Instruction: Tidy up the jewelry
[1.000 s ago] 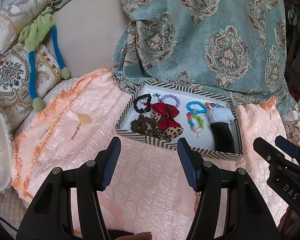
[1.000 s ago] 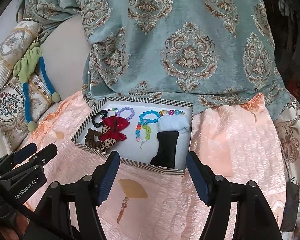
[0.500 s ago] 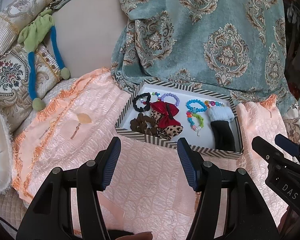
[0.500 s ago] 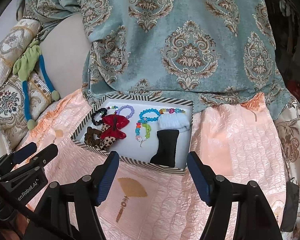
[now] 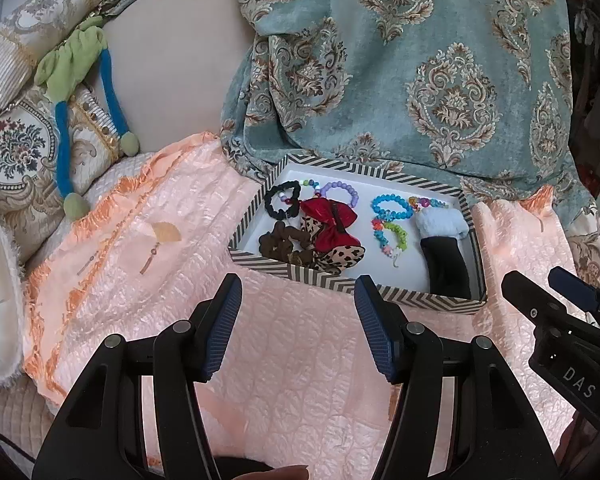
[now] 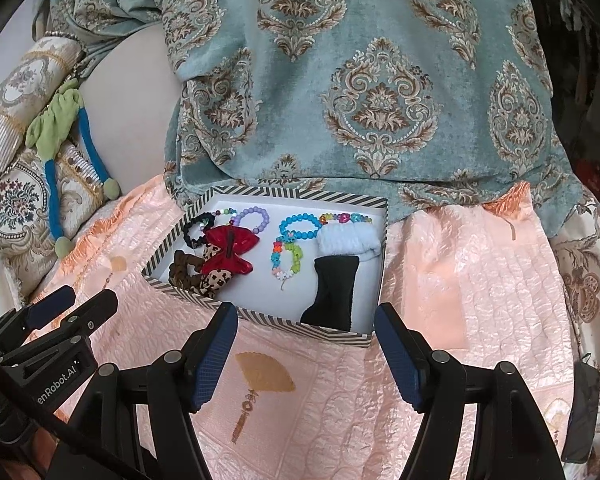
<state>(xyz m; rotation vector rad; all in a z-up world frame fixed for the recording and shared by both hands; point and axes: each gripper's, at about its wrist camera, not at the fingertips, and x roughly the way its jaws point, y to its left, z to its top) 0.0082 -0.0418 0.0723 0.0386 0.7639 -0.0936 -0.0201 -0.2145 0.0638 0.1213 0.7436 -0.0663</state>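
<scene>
Barely shifting since the earlier frames: both views drifting a hair, box [image 5: 352, 282] and contents lying as before, neither claw travelling.

Hovering over the peach quilt [image 5: 292, 344], both pointed down-forward at the striped box. Left claw [image 5: 296, 328] standing wide apart, gripping nothing, only quilt showing between the blue pads. Right claw [image 6: 306, 356] likewise gaping, empty, its tips framing the near wall of the box [image 6: 260, 314].

Sitting at mid-frame in both views, just beyond the fingertips, backed against the teal drape [image 5: 440, 80]. Inside, toward the left: black scrunchie [image 5: 283, 200], red bow [image 5: 332, 222], brown scrunchie [image 5: 286, 246], leopard bow [image 5: 342, 258]. In the middle: purple bracelet [image 5: 344, 190], blue bracelet [image 5: 392, 206], rainbow strand [image 5: 390, 236] running near-to-far. At the right: white sock [image 5: 442, 222], black sock [image 5: 446, 266] with its long axis pointing toward the cameras.

Judging the coming reach: everything lying straight ahead and slightly up-frame of both claws. Left half of the box falling nearer the left claw, bracelets and socks nearer the right, whose tips are already bracketing that end. Needing to clear the near wall before dipping in; beads looking small and slippery for such wide pads.

Lying loose on the quilt at left of the left view, a gold fan charm [image 5: 165, 234], possibly jewelry awaiting the box.
</scene>
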